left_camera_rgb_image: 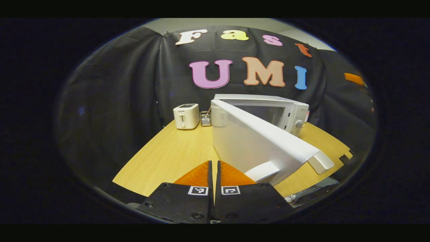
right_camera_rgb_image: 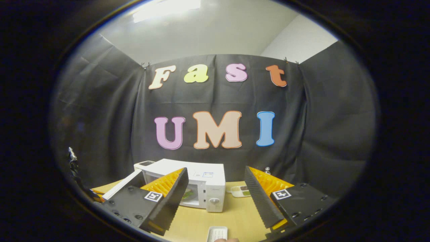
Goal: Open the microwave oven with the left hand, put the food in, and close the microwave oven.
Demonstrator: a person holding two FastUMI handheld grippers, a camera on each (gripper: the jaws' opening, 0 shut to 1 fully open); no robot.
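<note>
1. Microwave (left_camera_rgb_image: 289, 112) sits at back of table (left_camera_rgb_image: 168, 154), door (left_camera_rgb_image: 255, 141) swung wide open. Food seems inside already, so closing is prob next.
2. My left gripper (left_camera_rgb_image: 213, 173) is pinched closed, empty, just beside door's outer face; next move needs a push on that face.
3. My right gripper (right_camera_rgb_image: 215, 191) is spread wide, empty. Its view catches a green dish (right_camera_rgb_image: 188, 195) in the cavity; the left gripper view has toaster (left_camera_rgb_image: 186, 116).

We note dim, even light in both views. A bright ceiling panel (right_camera_rgb_image: 168, 11) glares high above the microwave oven (right_camera_rgb_image: 188, 185). The tabletop (left_camera_rgb_image: 168, 154) is warmly lit with soft shadows. Straight edges bow toward the rim, and detail there softens and darkens.
</note>
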